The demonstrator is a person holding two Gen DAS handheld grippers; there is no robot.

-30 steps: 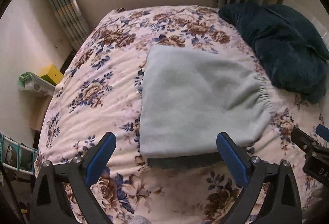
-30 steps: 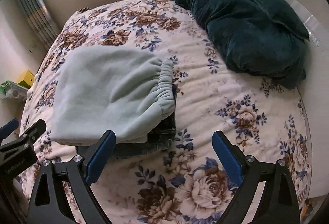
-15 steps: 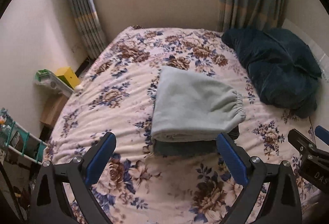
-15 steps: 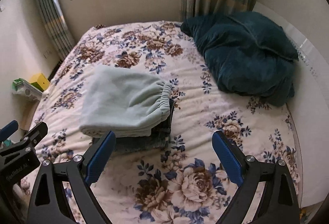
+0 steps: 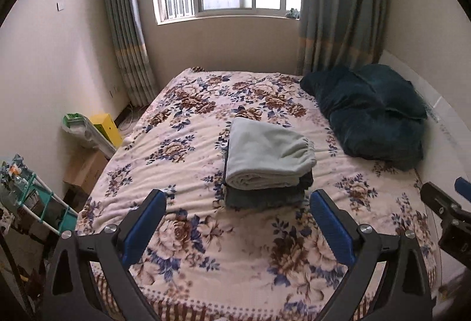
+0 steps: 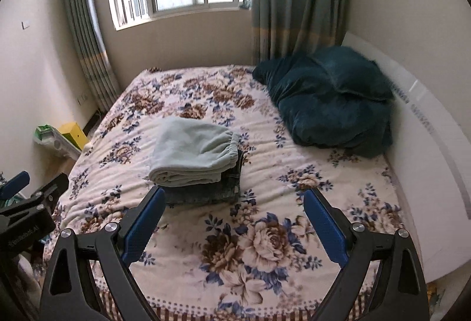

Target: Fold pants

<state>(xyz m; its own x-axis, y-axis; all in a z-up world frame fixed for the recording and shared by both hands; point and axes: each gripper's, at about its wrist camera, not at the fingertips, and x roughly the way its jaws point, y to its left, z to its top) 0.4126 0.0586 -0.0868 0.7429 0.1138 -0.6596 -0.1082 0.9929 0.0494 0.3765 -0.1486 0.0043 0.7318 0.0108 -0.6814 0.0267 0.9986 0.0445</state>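
Note:
Folded pale green pants [image 5: 265, 154] lie on top of folded dark jeans [image 5: 265, 197] in the middle of the floral bed [image 5: 191, 247]. They also show in the right wrist view, the green pants [image 6: 191, 150] over the jeans [image 6: 206, 191]. My left gripper [image 5: 237, 228] is open and empty, well back from the stack near the bed's front edge. My right gripper [image 6: 232, 225] is open and empty too, held back from the stack. The right gripper also shows at the right edge of the left wrist view [image 5: 447, 212].
A dark teal blanket [image 5: 371, 115] is heaped at the bed's right by the white headboard [image 6: 426, 144]. A yellow box [image 5: 106, 126], a cardboard box [image 5: 85, 170] and a teal rack [image 5: 32, 203] stand left of the bed. Window and curtains are behind.
Both grippers have pulled back and up from the folded stack, which now looks smaller and farther away. The stack has not moved.

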